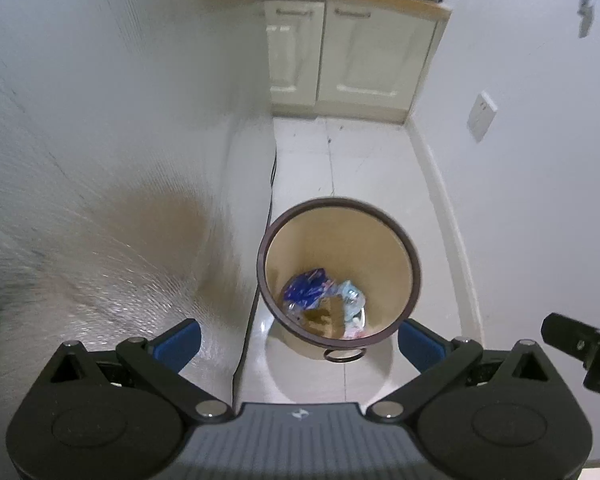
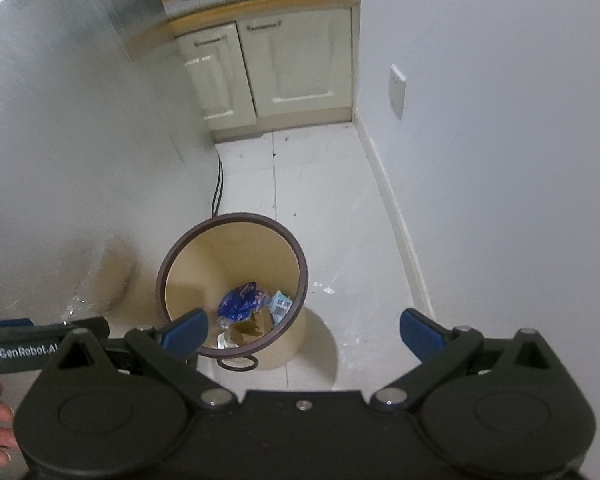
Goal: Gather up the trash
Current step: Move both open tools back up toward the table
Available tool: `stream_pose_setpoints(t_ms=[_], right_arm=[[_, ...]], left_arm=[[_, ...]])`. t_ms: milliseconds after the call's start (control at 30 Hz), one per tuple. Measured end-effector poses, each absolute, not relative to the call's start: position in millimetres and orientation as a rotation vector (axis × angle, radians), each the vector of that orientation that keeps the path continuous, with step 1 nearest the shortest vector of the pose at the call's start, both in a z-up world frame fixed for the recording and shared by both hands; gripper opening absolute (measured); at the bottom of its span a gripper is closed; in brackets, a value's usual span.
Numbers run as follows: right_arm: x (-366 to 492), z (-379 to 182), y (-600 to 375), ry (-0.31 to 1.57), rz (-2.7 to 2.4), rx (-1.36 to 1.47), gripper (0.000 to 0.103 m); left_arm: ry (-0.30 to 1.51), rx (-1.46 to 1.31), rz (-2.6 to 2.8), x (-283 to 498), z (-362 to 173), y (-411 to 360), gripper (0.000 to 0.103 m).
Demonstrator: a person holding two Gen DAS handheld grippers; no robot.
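The trash bin stands on the pale tiled floor below you, a beige bin with a dark brown rim, close against the silvery textured panel on its left side. Inside it, at the bottom, lie a crumpled blue wrapper, a brown piece of cardboard and a pale bluish packet, all touching one another. A dark ring hangs at the bin's near edge. Your left gripper is above the bin with its blue pads spread wide, one to each side of the near rim, and it holds nothing. Your right gripper is likewise wide open and empty, its left pad over the bin's near rim and its right pad over bare floor. Beyond the bin, cream cabinet doors close off the far end, and a white wall with a switch plate runs along the right.
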State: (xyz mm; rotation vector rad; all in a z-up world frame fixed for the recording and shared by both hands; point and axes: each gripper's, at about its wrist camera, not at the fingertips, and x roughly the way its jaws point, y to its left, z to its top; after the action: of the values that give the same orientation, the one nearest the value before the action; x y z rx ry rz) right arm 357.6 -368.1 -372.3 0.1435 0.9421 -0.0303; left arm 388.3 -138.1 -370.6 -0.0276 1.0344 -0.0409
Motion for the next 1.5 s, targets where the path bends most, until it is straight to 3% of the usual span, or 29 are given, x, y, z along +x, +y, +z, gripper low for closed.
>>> stream_pose_setpoints(t_ms=[433, 933, 1233, 1500], right_arm=[[289, -276, -382, 0.782, -0.053, 0.167, 0.103], [219, -151, -385, 0.489, -0.048, 0.186, 0.103], [189, -80, -368, 0.31, 0.0, 0.199, 0.103], [188, -55, -340, 0.255, 0.056, 0.204, 0.103]], left_arm=[[0.859, -0.01, -0.093, 329, -272, -146, 0.103], [0.526, -0.004, -0.161, 251, -130, -156, 0.103], [0.311, 0.007, -0.144, 186, -47, -121, 0.103], [0.172, 0.033, -0.072, 146, 3, -66, 0.103]])
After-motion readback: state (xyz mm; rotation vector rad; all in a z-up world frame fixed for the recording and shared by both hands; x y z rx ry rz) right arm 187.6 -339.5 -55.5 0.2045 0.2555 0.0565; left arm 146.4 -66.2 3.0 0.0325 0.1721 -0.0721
